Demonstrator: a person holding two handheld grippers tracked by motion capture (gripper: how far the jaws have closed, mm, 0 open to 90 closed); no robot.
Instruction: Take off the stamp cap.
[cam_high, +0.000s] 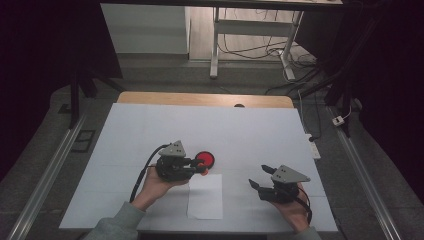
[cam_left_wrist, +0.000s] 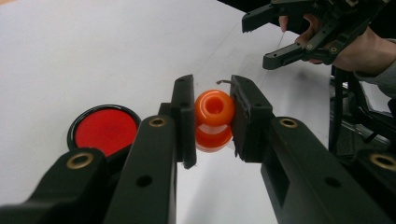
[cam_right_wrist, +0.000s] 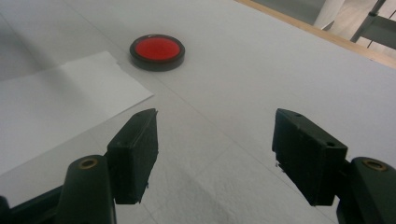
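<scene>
My left gripper (cam_high: 202, 169) (cam_left_wrist: 212, 93) is shut on a small orange spool-shaped piece (cam_left_wrist: 214, 116) (cam_high: 204, 171), which it holds just above the white table cover. A red round pad in a black rim (cam_high: 206, 159) (cam_left_wrist: 105, 129) (cam_right_wrist: 157, 49) lies right beside that gripper's tips. A white sheet of paper (cam_high: 205, 196) (cam_right_wrist: 56, 102) lies just in front of the pad, toward the person. My right gripper (cam_high: 257, 175) (cam_right_wrist: 215, 135) (cam_left_wrist: 256, 42) hovers to the right of the sheet. Its jaws stand wide apart with nothing between them.
A white cover (cam_high: 150, 130) spreads over the table, and a wooden edge (cam_high: 205, 98) shows at the far side. Beyond it stand a desk frame (cam_high: 215, 50) and floor cables (cam_high: 280, 55). A power strip (cam_high: 313, 148) lies off the right edge.
</scene>
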